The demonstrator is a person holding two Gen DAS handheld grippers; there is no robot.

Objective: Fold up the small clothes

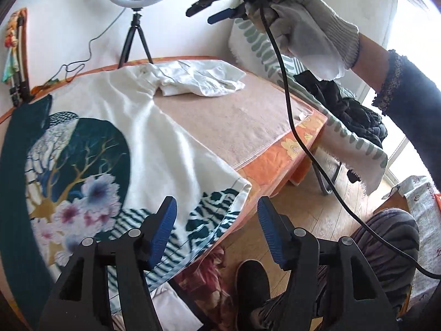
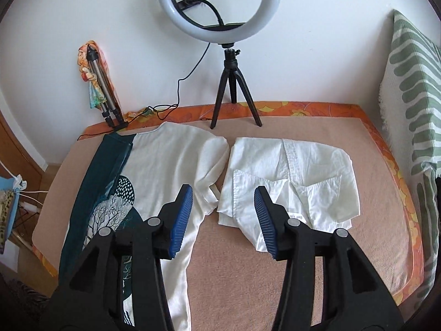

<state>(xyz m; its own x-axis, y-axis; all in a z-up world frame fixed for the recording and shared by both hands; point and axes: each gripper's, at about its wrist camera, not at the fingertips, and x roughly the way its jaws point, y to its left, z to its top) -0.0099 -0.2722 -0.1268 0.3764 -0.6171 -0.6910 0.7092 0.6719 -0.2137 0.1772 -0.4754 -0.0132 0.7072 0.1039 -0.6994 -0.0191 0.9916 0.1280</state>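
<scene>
A white dress with a teal tree-and-flower print lies spread on the tan cloth-covered table; it also shows in the right wrist view. A folded white shirt lies to its right, seen far back in the left wrist view. My left gripper is open and empty above the dress's hem at the table's near corner. My right gripper is open and empty above the gap between the two garments. The right gripper, held by a gloved hand, also shows at the top of the left wrist view.
A ring light on a black tripod stands at the table's back edge, its cable trailing left. A folded tripod leans on the wall. A green-striped throw covers a chair at the right, dark clothes on it. My foot rests on the wood floor.
</scene>
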